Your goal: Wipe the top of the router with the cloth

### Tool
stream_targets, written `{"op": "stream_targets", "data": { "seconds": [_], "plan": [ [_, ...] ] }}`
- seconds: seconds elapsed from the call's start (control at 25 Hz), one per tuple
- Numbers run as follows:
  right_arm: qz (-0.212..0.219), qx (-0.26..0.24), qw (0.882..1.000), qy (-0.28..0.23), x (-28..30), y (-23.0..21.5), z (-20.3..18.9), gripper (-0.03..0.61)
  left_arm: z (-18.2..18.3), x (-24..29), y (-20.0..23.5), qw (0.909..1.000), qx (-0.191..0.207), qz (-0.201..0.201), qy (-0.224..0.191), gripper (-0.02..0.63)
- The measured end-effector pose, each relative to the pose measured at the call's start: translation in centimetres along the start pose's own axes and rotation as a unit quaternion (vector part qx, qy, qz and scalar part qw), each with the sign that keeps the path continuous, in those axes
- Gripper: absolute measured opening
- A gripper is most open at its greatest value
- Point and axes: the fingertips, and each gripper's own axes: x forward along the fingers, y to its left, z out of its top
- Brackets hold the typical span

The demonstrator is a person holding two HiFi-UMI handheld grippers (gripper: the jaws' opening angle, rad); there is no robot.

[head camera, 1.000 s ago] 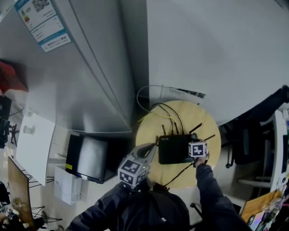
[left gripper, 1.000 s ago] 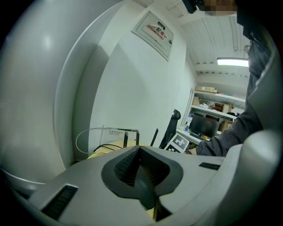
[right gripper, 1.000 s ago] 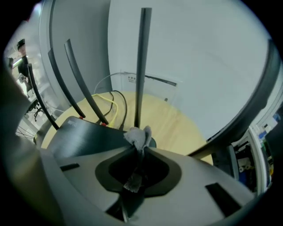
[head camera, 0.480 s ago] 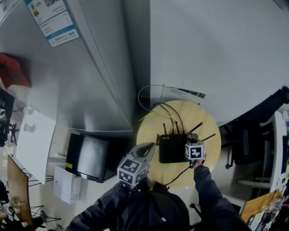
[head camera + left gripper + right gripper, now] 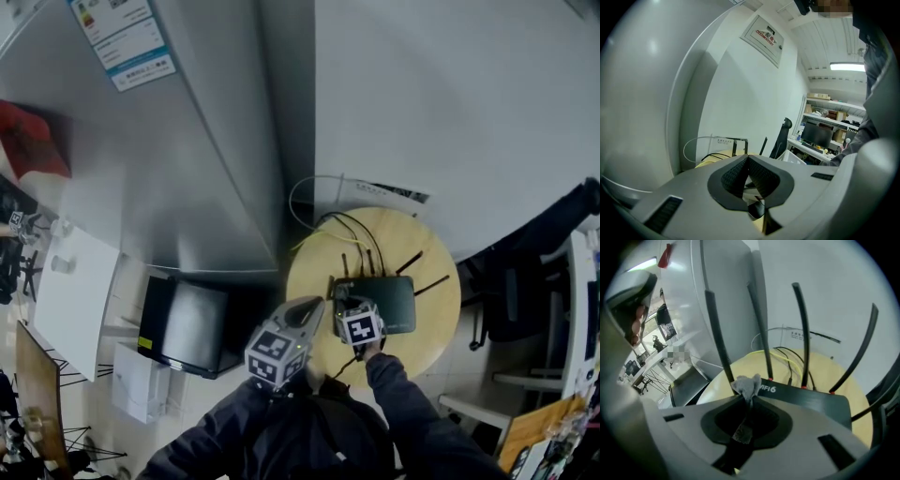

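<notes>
Right gripper view: right gripper (image 5: 746, 398) pinches the cloth (image 5: 747, 384), router (image 5: 806, 401) just ahead beneath it. Press lightly, sweep sideways, stopping short of the antennas (image 5: 802, 333). Left gripper (image 5: 747, 160) clenched, empty.

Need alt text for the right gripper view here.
The right tool pinches a small grey cloth at the left end of a black router. The router, four antennas raised, sits on a round wooden table.

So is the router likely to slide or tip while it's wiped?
Probably slides rather than tips: the router lies low and flat on the smooth round table. Its plugged cables may hold it back somewhat.
</notes>
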Motion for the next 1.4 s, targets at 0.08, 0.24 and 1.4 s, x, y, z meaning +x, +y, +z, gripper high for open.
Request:
{"op": "stream_targets", "data": {
  "seconds": [0.08, 0.24, 1.4],
  "plan": [
    [0.01, -0.003, 1.0, 0.01, 0.6, 1.1, -0.1, 0.074, 0.0, -0.1, 0.0, 1.0, -0.001, 0.001, 0.0, 0.002],
    [0.009, -0.013, 1.0, 0.027, 1.0, 1.0, -0.8, 0.074, 0.0, -0.1, -0.1, 1.0, 0.001, 0.0, 0.0, 0.002],
    [-0.111, 0.044, 0.991, 0.065, -6.2, -20.0, -9.9, 0.074, -0.6, 1.9, -2.8, 0.9998, 0.009, -0.012, 0.013, 0.002]
  ]
}}
